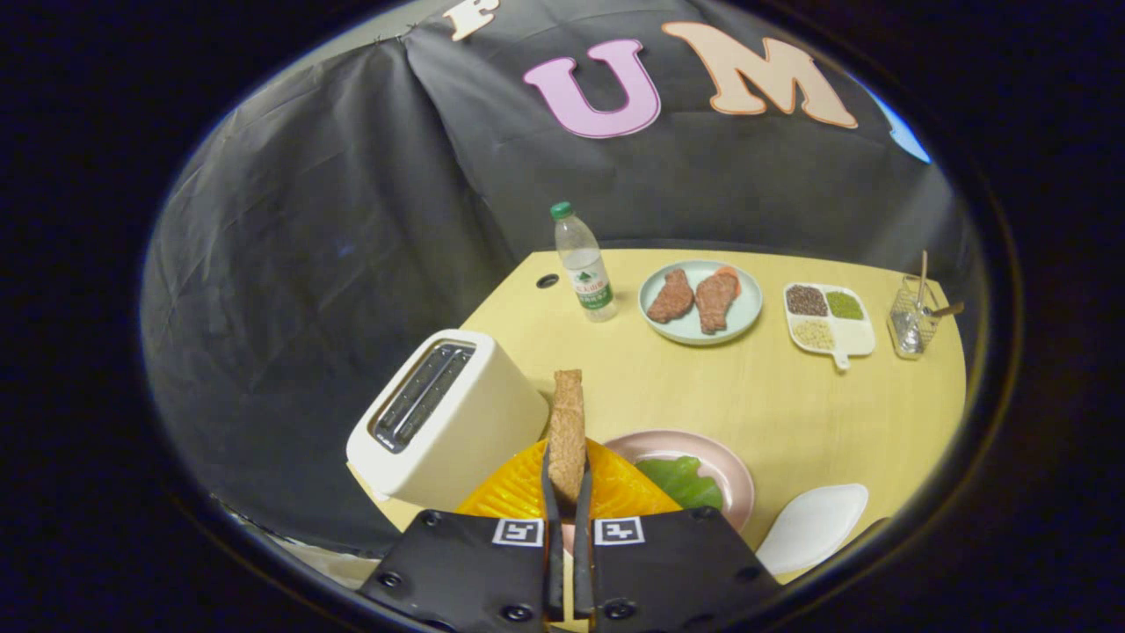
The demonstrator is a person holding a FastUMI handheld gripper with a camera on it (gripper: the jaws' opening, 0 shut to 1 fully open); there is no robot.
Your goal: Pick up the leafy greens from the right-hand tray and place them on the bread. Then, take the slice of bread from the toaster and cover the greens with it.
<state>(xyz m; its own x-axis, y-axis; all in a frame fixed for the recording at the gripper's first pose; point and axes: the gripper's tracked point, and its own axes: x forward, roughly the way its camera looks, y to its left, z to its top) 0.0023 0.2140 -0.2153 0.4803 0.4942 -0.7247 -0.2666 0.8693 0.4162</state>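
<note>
While the gripper [568, 492] is clamped tight on the slice of bread [568, 431], both fingers press its sides & it stands on edge between them, up in the air above the orange tray [518, 492]. The toaster [444, 418] sits just beside it & its slots look empty, so I think the bread is already out. The leafy greens [681, 479] lie on the pink plate [725, 466], just past the fingers on the right. I can't tell if there is bread under the greens; that part is hidden. So the greens part looks done, I guess. Left to do: carry the slice over & lay it flat on the greens.

Count: 1 toaster, 1 slice held, 1 bunch of greens, 1 pink plate, 1 orange tray, 1 white dish [813, 527] w/ nothing on it. Far back on the table [791, 404]: 1 water bottle [584, 264], 1 blue plate [743, 325] w/ 2 pcs of meat [672, 296], 1 split dish [857, 338] w/ 3 kinds of grains, 1 wire cup [914, 318] w/ sticks.
</note>
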